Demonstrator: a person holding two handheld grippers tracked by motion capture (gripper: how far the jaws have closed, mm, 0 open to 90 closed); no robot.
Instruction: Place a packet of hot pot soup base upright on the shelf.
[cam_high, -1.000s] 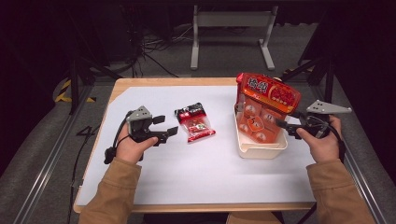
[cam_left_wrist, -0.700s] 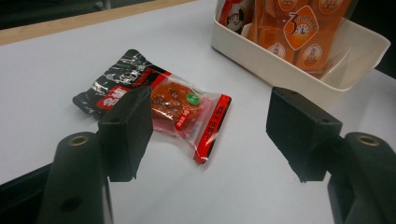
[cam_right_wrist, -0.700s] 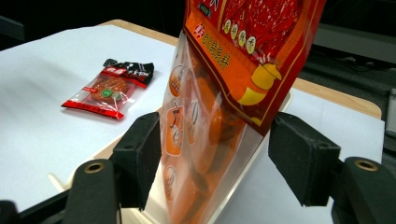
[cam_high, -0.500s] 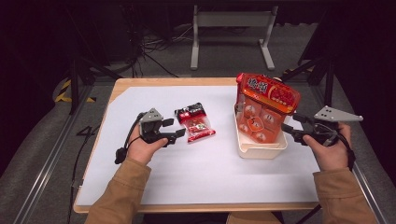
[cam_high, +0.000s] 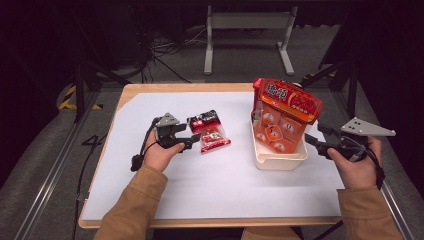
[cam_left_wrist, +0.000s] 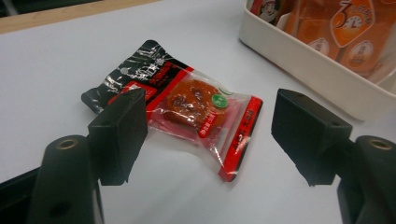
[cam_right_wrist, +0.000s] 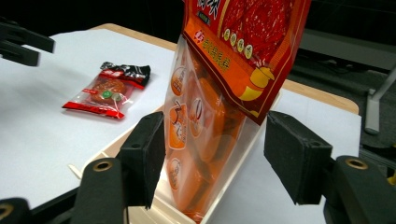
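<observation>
Both hands have shifted since the earlier frames: the left gripper (cam_high: 187, 141) has slid across the white table sheet (cam_high: 210, 190) toward the small red-and-black clear-windowed snack packet (cam_high: 209, 132), while the right gripper (cam_high: 317, 139) has drawn back from the cream plastic tray (cam_high: 280, 161) toward the table's right edge. The left jaws narrowed, then widened again; in the left gripper view they stand released on either side of the packet (cam_left_wrist: 187, 105), pads not pressing it. The right jaws have been narrowing slightly, yet they are still apart and grasp nothing — the large orange-red snack bag (cam_right_wrist: 224, 93) stands between them in the right gripper view but farther off, leaning upright in the tray.

As I judge it, one bag is already stowed; the small packet lies flat on the sheet, just left of the tray, not yet gripped — clamping, lifting and placing it remain.
</observation>
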